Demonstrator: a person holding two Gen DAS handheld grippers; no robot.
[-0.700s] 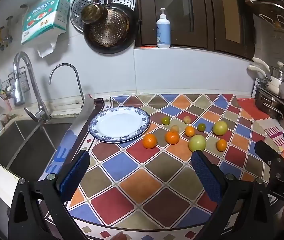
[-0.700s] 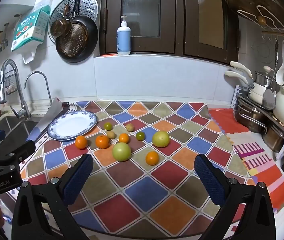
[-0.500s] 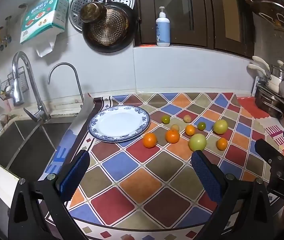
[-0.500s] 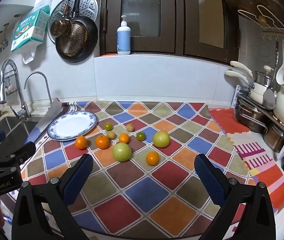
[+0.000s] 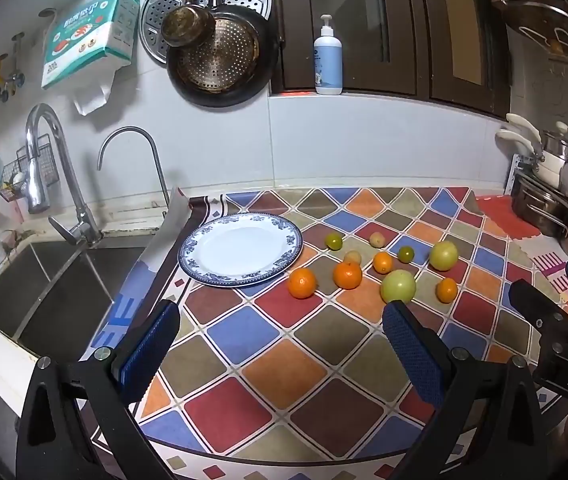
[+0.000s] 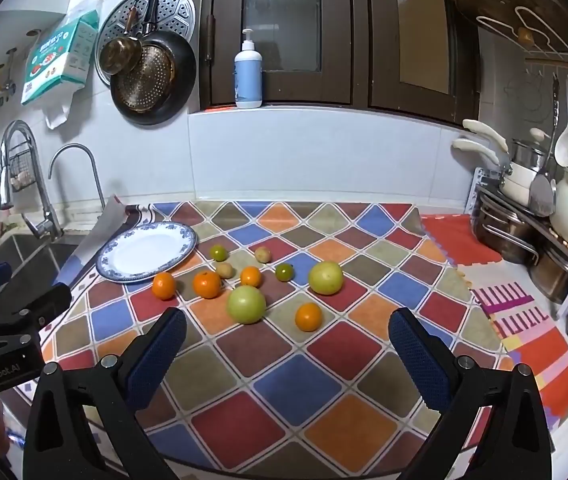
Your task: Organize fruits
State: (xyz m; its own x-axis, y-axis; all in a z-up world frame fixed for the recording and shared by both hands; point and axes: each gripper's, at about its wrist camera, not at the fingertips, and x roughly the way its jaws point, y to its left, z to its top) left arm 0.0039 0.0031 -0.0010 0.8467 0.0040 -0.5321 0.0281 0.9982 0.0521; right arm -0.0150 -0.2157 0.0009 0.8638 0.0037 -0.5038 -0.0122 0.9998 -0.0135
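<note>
Plate (image 5: pixel 240 250): far left by the sink, nothing on it yet.
Fruits: loose bunch just right of the plate, oranges (image 5: pixel 301 283) nearest, green ones (image 5: pixel 398 286) further right.
Risk: they're round, so a sloppy pinch could probably send one rolling off the mat.
Left gripper (image 5: pixel 280 336): spread wide, holding nothing, hovering short of the fruit.
Right gripper (image 6: pixel 285 338): same deal, wide and touching nothing.
</note>
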